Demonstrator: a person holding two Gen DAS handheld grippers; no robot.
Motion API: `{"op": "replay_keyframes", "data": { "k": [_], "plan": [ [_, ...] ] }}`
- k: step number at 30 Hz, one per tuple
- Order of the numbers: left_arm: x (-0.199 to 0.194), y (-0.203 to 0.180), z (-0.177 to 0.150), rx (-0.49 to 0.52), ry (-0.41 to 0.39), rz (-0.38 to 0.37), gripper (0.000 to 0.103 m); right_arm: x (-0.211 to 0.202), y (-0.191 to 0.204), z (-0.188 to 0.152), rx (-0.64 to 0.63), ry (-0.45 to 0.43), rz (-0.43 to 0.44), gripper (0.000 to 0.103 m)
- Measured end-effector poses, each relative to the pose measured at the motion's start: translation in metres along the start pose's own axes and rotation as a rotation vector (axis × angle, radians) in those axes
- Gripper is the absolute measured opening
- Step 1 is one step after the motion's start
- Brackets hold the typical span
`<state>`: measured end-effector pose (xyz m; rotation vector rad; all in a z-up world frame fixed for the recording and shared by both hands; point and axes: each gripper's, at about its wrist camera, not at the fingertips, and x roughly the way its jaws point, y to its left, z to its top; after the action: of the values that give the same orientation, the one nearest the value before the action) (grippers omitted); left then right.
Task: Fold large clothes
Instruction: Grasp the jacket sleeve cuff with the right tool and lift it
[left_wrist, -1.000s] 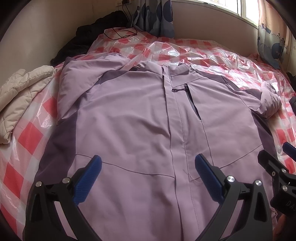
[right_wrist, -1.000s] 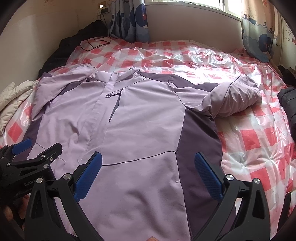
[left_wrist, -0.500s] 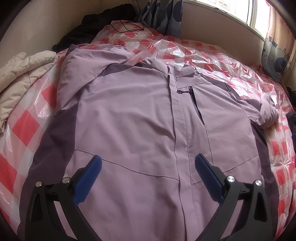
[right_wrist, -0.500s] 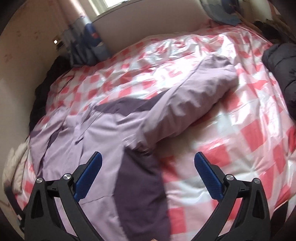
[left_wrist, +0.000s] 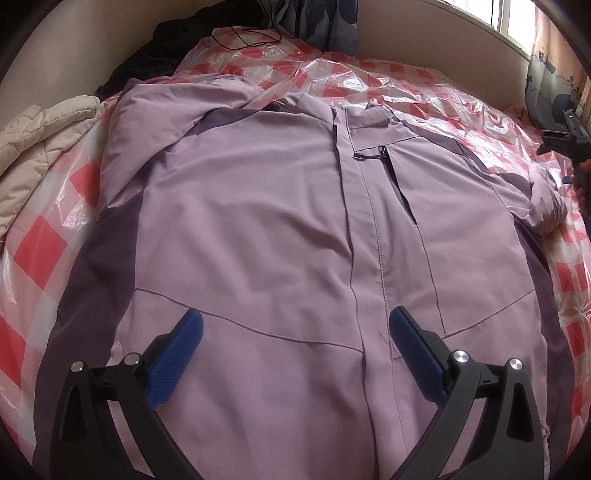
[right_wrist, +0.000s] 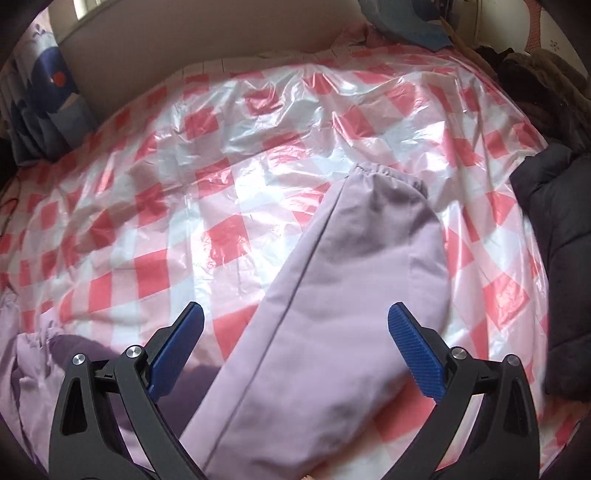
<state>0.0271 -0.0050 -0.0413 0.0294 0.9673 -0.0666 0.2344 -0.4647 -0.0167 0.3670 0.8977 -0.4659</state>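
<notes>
A lilac jacket (left_wrist: 280, 229) with dark purple side panels lies face up, zipped, spread on the bed. My left gripper (left_wrist: 295, 339) is open and empty, hovering over its lower front near the hem. My right gripper (right_wrist: 295, 332) is open and empty above the jacket's right sleeve (right_wrist: 354, 288), which lies stretched out with its cuff (right_wrist: 384, 175) pointing away. The right gripper also shows in the left wrist view (left_wrist: 565, 136) at the far right edge beyond the sleeve end (left_wrist: 546, 206).
The bed carries a red-and-white checked sheet under clear plastic (right_wrist: 221, 177). A cream quilted garment (left_wrist: 40, 147) lies at the left edge. Dark garments sit at the back left (left_wrist: 155, 48) and beside the sleeve on the right (right_wrist: 565, 258). A wall and curtains bound the far side.
My right gripper swung right from the jacket's lower front to over the right sleeve. My left gripper moved slightly closer over the jacket's front. Both stayed open.
</notes>
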Motion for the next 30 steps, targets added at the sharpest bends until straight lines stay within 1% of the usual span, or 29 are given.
{"op": "replay_keyframes", "data": {
  "k": [1, 2, 4, 5, 6, 7, 9, 10, 12, 13, 15, 16, 18, 19, 20, 23, 24, 26, 27, 28, 29, 30],
  "plan": [
    [0.0, 0.0, 0.001, 0.0, -0.001, -0.003, 0.096, 0.017, 0.006, 0.004, -0.009, 0.02, -0.018, 0.097],
    [-0.001, 0.0, 0.001, 0.003, -0.003, -0.005, 0.096, 0.033, 0.012, 0.004, -0.034, 0.045, -0.067, 0.097],
    [0.0, -0.001, 0.0, 0.016, -0.003, 0.003, 0.096, 0.056, 0.017, -0.001, -0.111, 0.085, -0.229, 0.097],
    [0.001, -0.001, 0.0, 0.018, 0.001, 0.004, 0.096, 0.057, 0.012, -0.005, -0.145, 0.084, -0.299, 0.096],
    [0.001, 0.0, 0.0, 0.015, 0.006, -0.002, 0.096, 0.049, 0.003, -0.011, -0.163, 0.061, -0.338, 0.096],
    [-0.001, 0.001, 0.001, 0.009, 0.006, -0.013, 0.096, 0.034, -0.013, -0.018, -0.149, 0.035, -0.343, 0.096],
    [-0.006, 0.002, 0.002, -0.002, -0.006, -0.031, 0.096, -0.008, -0.059, -0.043, -0.057, -0.015, -0.288, 0.097],
    [-0.008, 0.002, 0.002, -0.005, -0.015, -0.035, 0.096, -0.029, -0.084, -0.061, -0.019, -0.029, -0.278, 0.097],
    [-0.01, 0.002, 0.003, -0.01, -0.025, -0.035, 0.096, -0.07, -0.132, -0.101, 0.035, -0.028, -0.229, 0.097],
    [-0.009, 0.002, 0.002, -0.013, -0.023, -0.034, 0.096, -0.089, -0.158, -0.123, 0.085, -0.017, -0.168, 0.097],
    [-0.007, 0.004, 0.003, -0.02, -0.012, -0.039, 0.096, -0.122, -0.198, -0.163, 0.199, -0.006, -0.015, 0.097],
    [-0.006, 0.004, 0.003, -0.022, -0.011, -0.041, 0.096, -0.136, -0.216, -0.179, 0.271, -0.021, 0.068, 0.097],
    [-0.007, 0.004, 0.003, -0.022, -0.019, -0.038, 0.096, -0.158, -0.241, -0.198, 0.413, -0.071, 0.243, 0.097],
    [-0.008, 0.004, 0.003, -0.021, -0.024, -0.038, 0.096, -0.164, -0.247, -0.202, 0.462, -0.085, 0.31, 0.097],
    [-0.009, 0.005, 0.004, -0.021, -0.027, -0.039, 0.096, -0.164, -0.251, -0.203, 0.498, -0.085, 0.35, 0.097],
    [-0.009, 0.008, 0.004, -0.027, -0.028, -0.042, 0.096, -0.145, -0.25, -0.197, 0.548, -0.035, 0.404, 0.097],
    [-0.009, 0.009, 0.005, -0.031, -0.027, -0.042, 0.096, -0.132, -0.252, -0.197, 0.588, -0.004, 0.407, 0.097],
    [-0.008, 0.011, 0.005, -0.04, -0.024, -0.042, 0.096, -0.109, -0.262, -0.204, 0.729, 0.033, 0.442, 0.097],
    [-0.008, 0.013, 0.005, -0.045, -0.023, -0.044, 0.096, -0.102, -0.267, -0.211, 0.793, 0.032, 0.452, 0.097],
    [-0.008, 0.014, 0.006, -0.048, -0.023, -0.048, 0.096, -0.097, -0.272, -0.214, 0.833, 0.011, 0.469, 0.097],
    [-0.009, 0.014, 0.006, -0.049, -0.027, -0.051, 0.096, -0.094, -0.276, -0.215, 0.85, -0.026, 0.5, 0.097],
    [-0.012, 0.014, 0.007, -0.047, -0.04, -0.05, 0.096, -0.092, -0.279, -0.214, 0.857, -0.068, 0.51, 0.097]
  ]
}}
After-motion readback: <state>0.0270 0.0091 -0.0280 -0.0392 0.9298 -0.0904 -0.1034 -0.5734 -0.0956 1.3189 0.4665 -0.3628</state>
